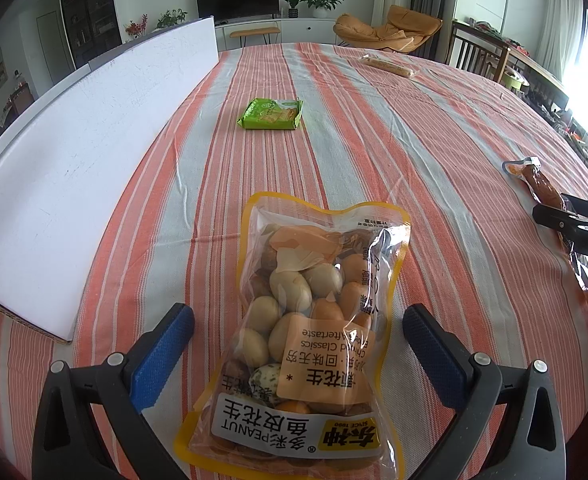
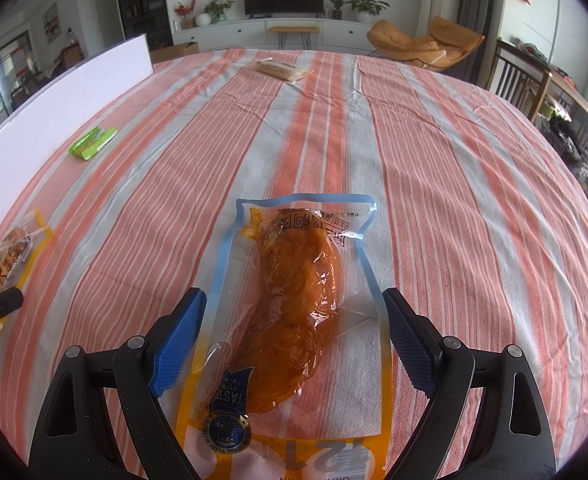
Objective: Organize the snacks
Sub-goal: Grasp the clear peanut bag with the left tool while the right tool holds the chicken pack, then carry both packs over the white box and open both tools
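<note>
Left claw (image 1: 297, 344) wide astride peanut bag (image 1: 305, 336) (right claw (image 2: 294, 336) likewise, over chicken pouch (image 2: 294, 312)).

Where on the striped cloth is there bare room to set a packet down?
Widest bare patch: mid-table between the green cracker pack, peanut bag and chicken pouch. Also bare right of the pouch. Crowded only where each open gripper, left and right, straddles its packet.

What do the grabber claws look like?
Both look the same. The left gripper and right gripper each have two black plastic arms with silver bolts and triangle cut-outs, tipped with blue bumpy pads. White letters mark the right one's side.
</note>
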Demonstrator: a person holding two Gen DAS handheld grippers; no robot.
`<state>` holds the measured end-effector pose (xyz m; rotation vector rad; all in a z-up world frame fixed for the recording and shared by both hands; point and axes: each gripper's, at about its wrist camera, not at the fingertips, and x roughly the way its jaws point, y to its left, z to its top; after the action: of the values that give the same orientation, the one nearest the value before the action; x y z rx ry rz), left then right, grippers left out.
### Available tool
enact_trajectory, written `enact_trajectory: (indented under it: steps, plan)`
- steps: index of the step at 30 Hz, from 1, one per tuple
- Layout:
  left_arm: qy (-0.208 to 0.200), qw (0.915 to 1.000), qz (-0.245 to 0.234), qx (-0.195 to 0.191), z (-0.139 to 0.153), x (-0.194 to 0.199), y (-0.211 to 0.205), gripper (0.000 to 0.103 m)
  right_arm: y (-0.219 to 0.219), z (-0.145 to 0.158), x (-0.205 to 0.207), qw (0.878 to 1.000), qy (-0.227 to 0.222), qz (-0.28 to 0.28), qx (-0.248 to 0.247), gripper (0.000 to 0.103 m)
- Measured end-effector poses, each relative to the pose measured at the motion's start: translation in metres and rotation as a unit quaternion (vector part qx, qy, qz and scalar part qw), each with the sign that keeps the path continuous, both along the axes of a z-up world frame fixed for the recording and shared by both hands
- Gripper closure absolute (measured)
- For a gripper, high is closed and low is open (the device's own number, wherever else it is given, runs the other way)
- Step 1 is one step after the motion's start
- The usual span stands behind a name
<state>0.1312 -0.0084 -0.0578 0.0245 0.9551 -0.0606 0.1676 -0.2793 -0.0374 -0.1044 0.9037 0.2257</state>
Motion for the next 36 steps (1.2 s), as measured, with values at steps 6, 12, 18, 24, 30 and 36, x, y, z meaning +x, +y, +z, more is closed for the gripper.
enact_trajectory:
  steps: [6,12,18,24,30,36]
  plan:
    - [0.000,1.0000,0.000,0.000,-0.001,0.001,-0.001,0.000,0.000,0.000,0.000,1.000,0.000,0.000,0.000,0.013]
    - [0.019,0.9993,-0.030,0.005,0.005,-0.002,0.001,0.000,0.001,-0.001,0.003,1.000,0.005,-0.010,-0.002,0.007]
    - [0.057,0.9966,-0.060,0.008,0.019,0.007,0.006,0.043,0.004,0.008,0.034,0.993,0.116,0.000,-0.029,0.025]
    - [0.051,0.9953,-0.031,-0.077,0.026,-0.005,0.024,0.049,-0.021,0.032,0.032,0.990,0.132,-0.031,0.042,0.066]
    - [0.008,0.9810,-0.013,-0.193,0.067,-0.024,0.055,0.049,-0.033,0.050,0.019,0.974,0.117,-0.046,0.190,0.066]
    - [-0.069,0.9744,0.039,-0.210,0.141,-0.011,0.138,0.049,0.054,0.118,0.036,0.959,0.086,0.045,0.266,0.064]
